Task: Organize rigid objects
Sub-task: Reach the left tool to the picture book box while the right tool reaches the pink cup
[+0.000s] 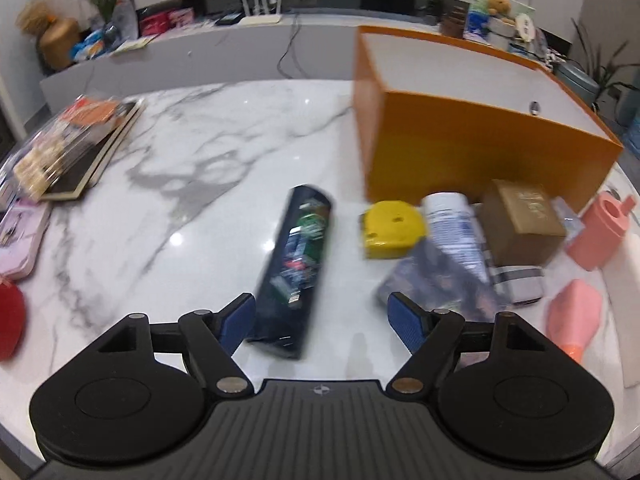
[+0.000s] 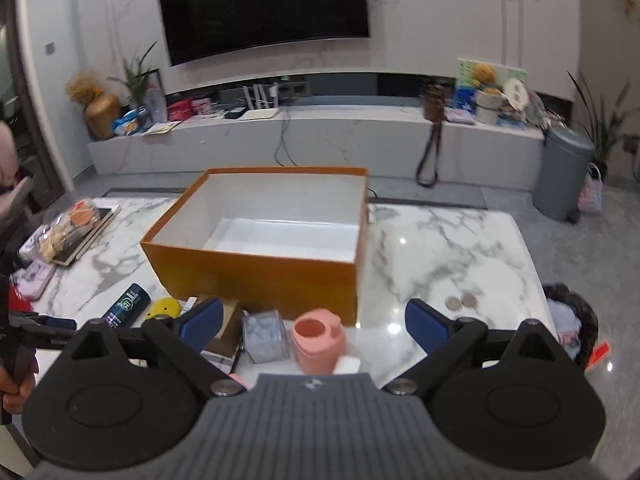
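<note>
**Cataloguing the marble table and its loose goods**

Surface: one white marble tabletop with grey veining [image 2: 440, 240], glossy, showing ceiling-light glints. Room: a lounge with one dark wall-mounted television [image 2: 262, 4], one long pale low shelf [image 2: 320, 136] crowded with packets and ornaments, one grey pedal bin [image 2: 562, 172] on the grey floor, and potted plants at both ends.

Container: one orange rectangular cardboard box with a white interior [image 2: 256, 272], lidless and upright near the table's middle; nothing is visible inside it.

Rigid items, all lying outside the box along its near wall:
- one dark glossy oblong packet with green print [image 1: 294, 276], lying flat, apart from the rest;
- one yellow rounded plastic block with small holes [image 1: 390, 230], just beside the box;
- one white cylindrical bottle with blue lettering [image 1: 454, 232], on its side over a crumpled bluish wrapper;
- one brown cardboard carton [image 1: 520, 220], touching the box wall;
- one clear plastic cube holding pale contents [image 2: 266, 336];
- one salmon-pink plastic cup with a spout [image 2: 318, 344], upright;
- two silver coins [image 2: 460, 302], side by side.

Tools: left gripper [image 1: 320, 320], blue pads spread wide, the packet's near end between them, neither pad pressing on it. Right gripper [image 2: 314, 326], likewise spread, holding nothing, poised above the cup and cube.
</note>
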Available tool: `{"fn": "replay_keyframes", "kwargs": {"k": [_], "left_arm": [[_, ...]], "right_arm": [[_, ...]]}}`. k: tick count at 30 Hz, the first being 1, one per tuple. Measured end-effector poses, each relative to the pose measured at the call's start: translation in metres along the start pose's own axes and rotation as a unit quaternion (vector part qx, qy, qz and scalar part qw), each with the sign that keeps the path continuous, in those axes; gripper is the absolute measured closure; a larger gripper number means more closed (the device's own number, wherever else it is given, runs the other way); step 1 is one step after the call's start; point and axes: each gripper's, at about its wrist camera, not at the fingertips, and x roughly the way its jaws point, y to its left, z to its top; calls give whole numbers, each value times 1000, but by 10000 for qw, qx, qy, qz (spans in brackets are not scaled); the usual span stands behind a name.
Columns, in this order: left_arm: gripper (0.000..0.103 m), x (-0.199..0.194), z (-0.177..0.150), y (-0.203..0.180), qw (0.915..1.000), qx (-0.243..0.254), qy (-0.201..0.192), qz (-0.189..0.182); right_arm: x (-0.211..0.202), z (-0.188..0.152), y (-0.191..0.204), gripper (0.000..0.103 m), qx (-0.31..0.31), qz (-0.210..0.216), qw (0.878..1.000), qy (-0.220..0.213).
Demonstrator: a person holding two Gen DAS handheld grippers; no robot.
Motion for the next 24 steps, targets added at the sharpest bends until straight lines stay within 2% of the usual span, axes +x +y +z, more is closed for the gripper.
{"fn": "replay_keyframes", "kwargs": {"k": [3,5,7,11,12,13,16,19,24], "left_arm": [[14,6,6,-17,9996,130,67,222],[14,13,11,-25,9986,165,173,471],[12,16,11,-36,9976,331,195,569],[11,27,8,-58,9939,679,142,859],[11,31,6,-62,9931,715,200,910],[10,30,4,-62,9935,613,84,960],[9,30,6,-57,9962,99,123,858],[9,31,8,-53,9974,-327,234,593],[4,32,10,-61,9975,-521,292,385]], "right_arm": [[34,0,-4,7,132,112,9996,205],[55,-6,-6,8,67,-38,9992,381],[69,-12,-10,8,-64,-196,9985,508],[90,-22,-20,8,-140,-410,9975,558],[94,-24,-21,8,-175,-467,9973,533],[96,-26,-22,8,-233,-531,9971,493],[102,-29,-19,8,-497,-648,9957,438],[106,-27,-18,8,-491,-616,9957,485],[115,-23,-9,7,-528,-570,9955,545]]}}
